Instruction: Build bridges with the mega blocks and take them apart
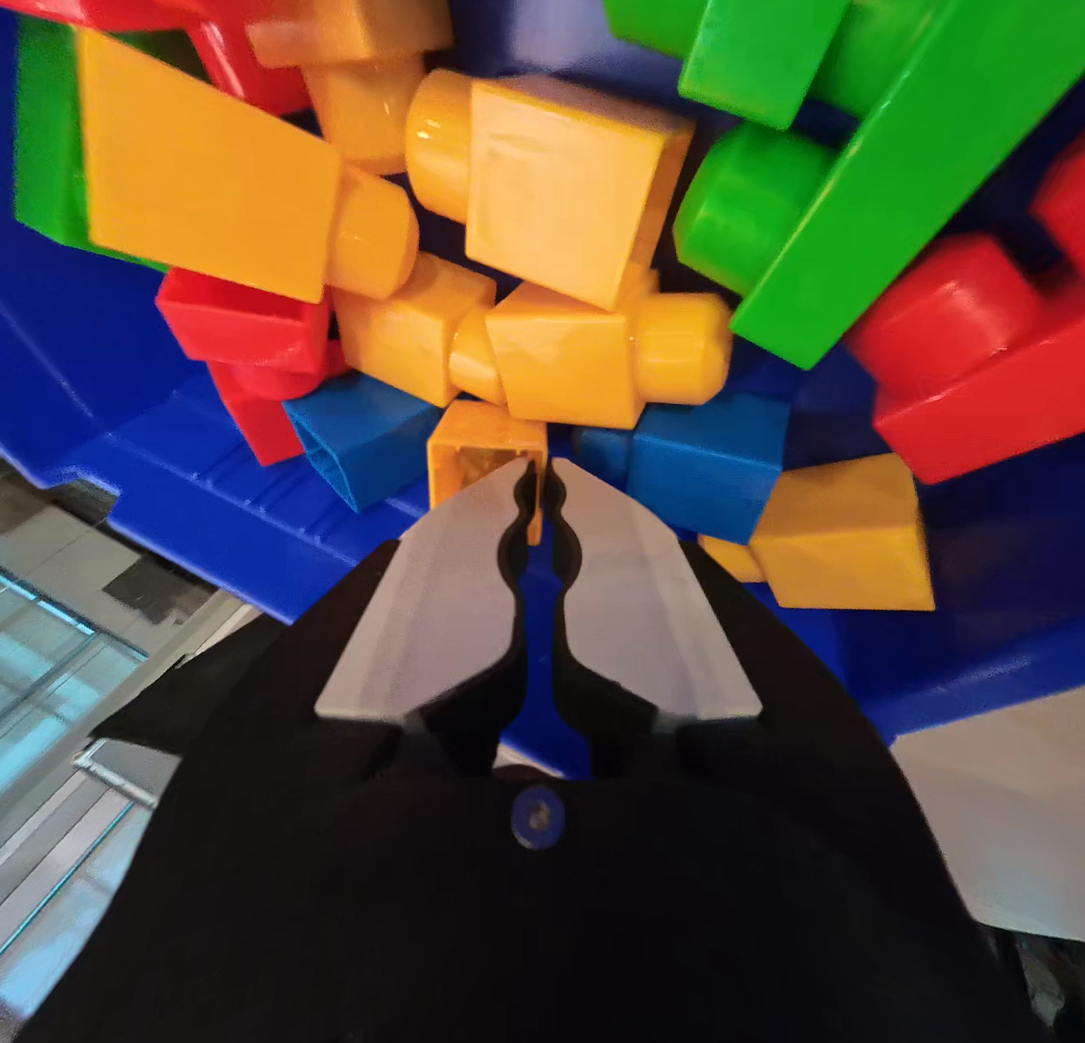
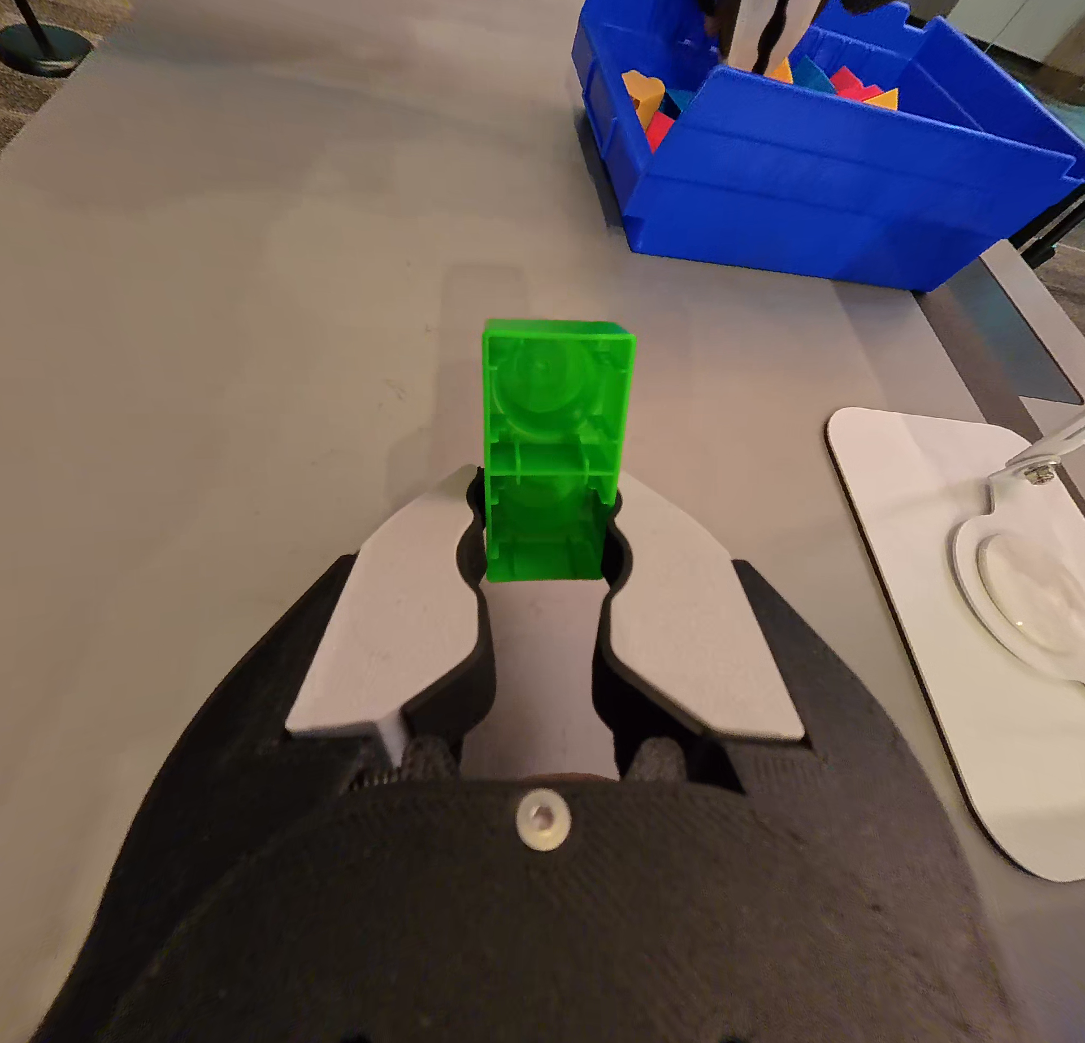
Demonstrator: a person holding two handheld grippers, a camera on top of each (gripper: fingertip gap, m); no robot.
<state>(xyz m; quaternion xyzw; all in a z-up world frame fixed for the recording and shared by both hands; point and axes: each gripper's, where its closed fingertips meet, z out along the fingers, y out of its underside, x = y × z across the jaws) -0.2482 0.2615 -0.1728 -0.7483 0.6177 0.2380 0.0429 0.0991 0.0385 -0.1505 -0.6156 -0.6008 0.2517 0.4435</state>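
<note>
**Over the bin and over the table: one block in each gripper**

Down inside the blue bin [image 1: 194,486], my left gripper [image 1: 539,475] had its fingers almost together, pinching the thin side wall of a small orange block [image 1: 469,428] that lay on its side with its hollow end facing me. One fingertip [image 1: 505,480] sat inside the hollow and the other outside the wall. Around it lay a loose heap of mega blocks: more orange ones [image 1: 563,193] just above, two blue blocks [image 1: 364,433] on either side, red ones [image 1: 246,322] to the left and far right, and big green pieces [image 1: 822,193] at the upper right.

Out over the grey table [image 2: 235,310], my right gripper [image 2: 546,516] was clamped on a green two-stud block [image 2: 558,404]. Both pads pressed against its long sides near the lower end, and its hollow underside faced my camera, the rest of it sticking out past the fingertips. From this side the bin stood at the far right of the table, well apart from the green block, with my left gripper dipping into it. A white board [image 2: 916,516] lay on the table at my right.
</note>
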